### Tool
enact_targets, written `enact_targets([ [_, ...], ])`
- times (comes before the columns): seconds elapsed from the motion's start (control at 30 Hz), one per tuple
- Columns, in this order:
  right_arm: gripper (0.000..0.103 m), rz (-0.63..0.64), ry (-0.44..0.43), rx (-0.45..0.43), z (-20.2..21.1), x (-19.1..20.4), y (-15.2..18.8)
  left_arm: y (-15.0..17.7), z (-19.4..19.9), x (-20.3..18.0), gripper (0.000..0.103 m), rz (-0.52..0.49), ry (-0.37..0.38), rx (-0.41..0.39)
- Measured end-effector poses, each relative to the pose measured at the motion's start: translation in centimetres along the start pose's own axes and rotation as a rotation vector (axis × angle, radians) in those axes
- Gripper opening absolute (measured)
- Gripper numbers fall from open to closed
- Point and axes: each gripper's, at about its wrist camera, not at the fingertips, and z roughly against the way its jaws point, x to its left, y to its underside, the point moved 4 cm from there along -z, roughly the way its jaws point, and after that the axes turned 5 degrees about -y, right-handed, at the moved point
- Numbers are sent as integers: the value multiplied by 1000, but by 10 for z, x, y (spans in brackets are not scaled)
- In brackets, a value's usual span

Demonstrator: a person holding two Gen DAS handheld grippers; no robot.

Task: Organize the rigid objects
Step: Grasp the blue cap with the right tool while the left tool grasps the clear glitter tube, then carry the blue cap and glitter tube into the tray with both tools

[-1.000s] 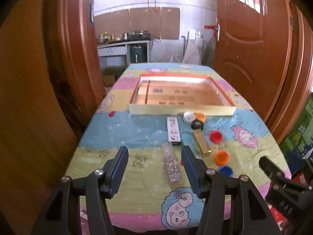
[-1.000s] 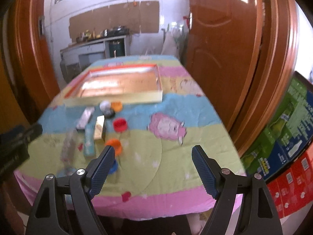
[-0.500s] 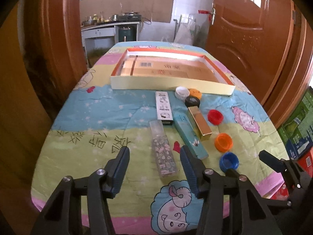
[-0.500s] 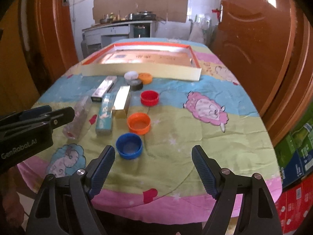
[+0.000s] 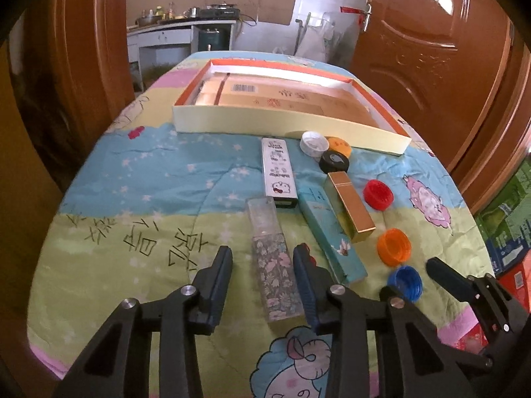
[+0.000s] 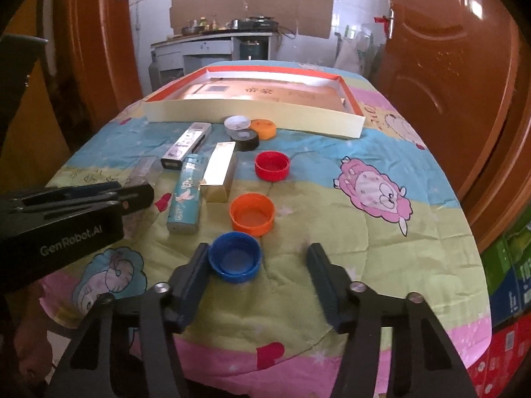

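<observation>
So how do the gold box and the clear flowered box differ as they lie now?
The gold box is opaque and shiny; the clear flowered box is see-through with a floral print. The gold box lies free of both grippers; the clear flowered box lies between the left gripper fingers, which have just been closing without pressing it yet. The gold box sits farther from the near table edge. Both are long, narrow, and flat on the cloth.

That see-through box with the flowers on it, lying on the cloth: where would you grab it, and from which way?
Grip the flowered clear box across its two long sides, near the flowered end, coming down from above. It lies flat, long and narrow, its length running between the fingers of the left gripper, whose jaws have just been closing with the box between them, not yet pressing. The teal box lies close beside it, so keep the fingers tight.
</observation>
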Motion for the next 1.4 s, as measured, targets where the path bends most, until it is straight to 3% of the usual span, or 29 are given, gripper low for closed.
enact_targets([
  [0.07, 34, 5, -15, -5, 1, 3, 0, 0, 0, 0, 33, -4, 10, -4],
  [0.13, 31, 15, -7, -8, 1, 5, -1, 1, 1, -1, 25, -13, 25, -4],
  [0.7, 31, -44, -53, -62, 27, -10, -9, -7, 18, 10, 21, 19, 51, -26],
  [1.07, 31, -81, -61, -105, 39, -23, -36, -37, 43, 3, 21, -27, 53, -99],
  [1.4, 31, -93, -72, -149, 37, -30, -65, -68, 38, 7, 21, 7, 63, -114],
])
